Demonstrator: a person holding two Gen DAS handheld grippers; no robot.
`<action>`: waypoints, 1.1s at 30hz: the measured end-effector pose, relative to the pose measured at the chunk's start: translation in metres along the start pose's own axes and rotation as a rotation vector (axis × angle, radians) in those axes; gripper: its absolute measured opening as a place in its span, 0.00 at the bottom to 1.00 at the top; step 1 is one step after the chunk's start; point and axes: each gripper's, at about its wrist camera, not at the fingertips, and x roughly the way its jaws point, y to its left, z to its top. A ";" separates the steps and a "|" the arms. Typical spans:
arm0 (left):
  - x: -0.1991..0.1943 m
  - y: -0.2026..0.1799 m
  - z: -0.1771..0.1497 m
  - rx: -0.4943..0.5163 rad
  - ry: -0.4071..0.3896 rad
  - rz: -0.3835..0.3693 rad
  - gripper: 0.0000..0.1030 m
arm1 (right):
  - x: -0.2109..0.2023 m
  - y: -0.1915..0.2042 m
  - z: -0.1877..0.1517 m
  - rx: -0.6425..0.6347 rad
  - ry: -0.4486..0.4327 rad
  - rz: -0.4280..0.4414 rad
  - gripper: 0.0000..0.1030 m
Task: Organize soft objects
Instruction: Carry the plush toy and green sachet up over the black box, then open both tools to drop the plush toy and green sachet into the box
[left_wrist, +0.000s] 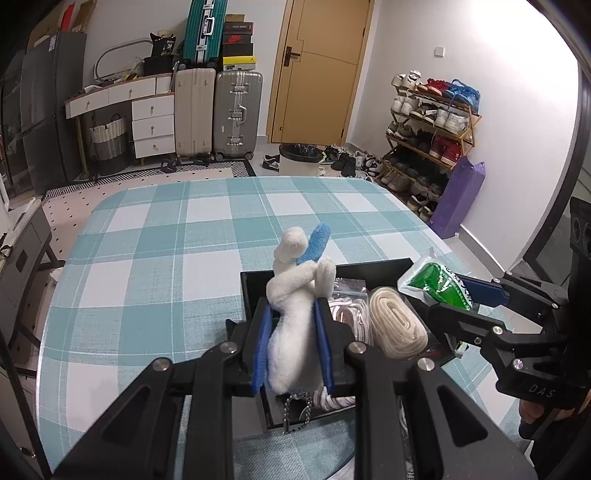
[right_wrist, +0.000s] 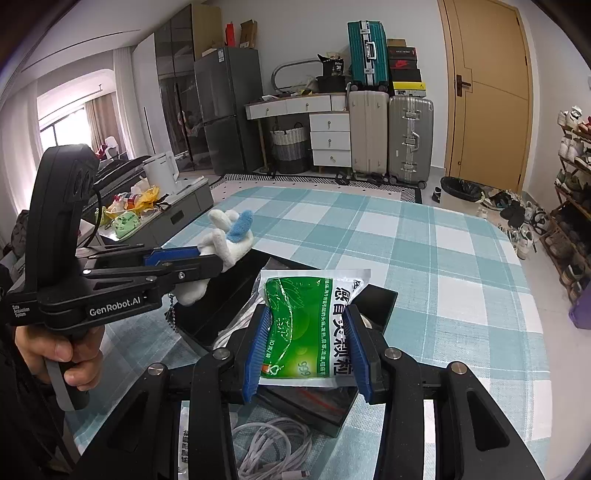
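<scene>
My left gripper (left_wrist: 295, 321) is shut on a white plush toy (left_wrist: 295, 325) with a blue ear and a bead chain, held over the black tray (left_wrist: 325, 267). The toy (right_wrist: 225, 240) also shows in the right wrist view, clamped in the left gripper (right_wrist: 216, 260). My right gripper (right_wrist: 306, 332) is shut on a green and white sachet (right_wrist: 310, 325), squeezed between the blue pads above the tray (right_wrist: 380, 299). In the left wrist view the sachet (left_wrist: 439, 284) hangs from the right gripper (left_wrist: 458, 295) at the tray's right side. A cream rolled band (left_wrist: 397, 325) and white cables (left_wrist: 347, 317) lie in the tray.
A teal checked tablecloth (left_wrist: 177, 236) covers the table. Loose white cable (right_wrist: 273, 443) lies by the tray's near side. A person's hand (right_wrist: 62, 347) grips the left handle. Suitcases (left_wrist: 236, 110), a bin (left_wrist: 299, 158) and a shoe rack (left_wrist: 432, 125) stand beyond the table.
</scene>
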 end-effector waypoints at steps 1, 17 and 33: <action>0.001 -0.001 0.000 0.003 0.002 0.001 0.21 | 0.002 -0.001 0.000 0.001 0.002 0.000 0.39; 0.028 -0.008 -0.009 0.045 0.060 0.010 0.21 | 0.031 -0.001 -0.002 -0.002 0.048 0.001 0.39; 0.030 -0.025 -0.019 0.113 0.126 0.012 0.19 | 0.051 -0.005 -0.010 -0.051 0.115 -0.029 0.39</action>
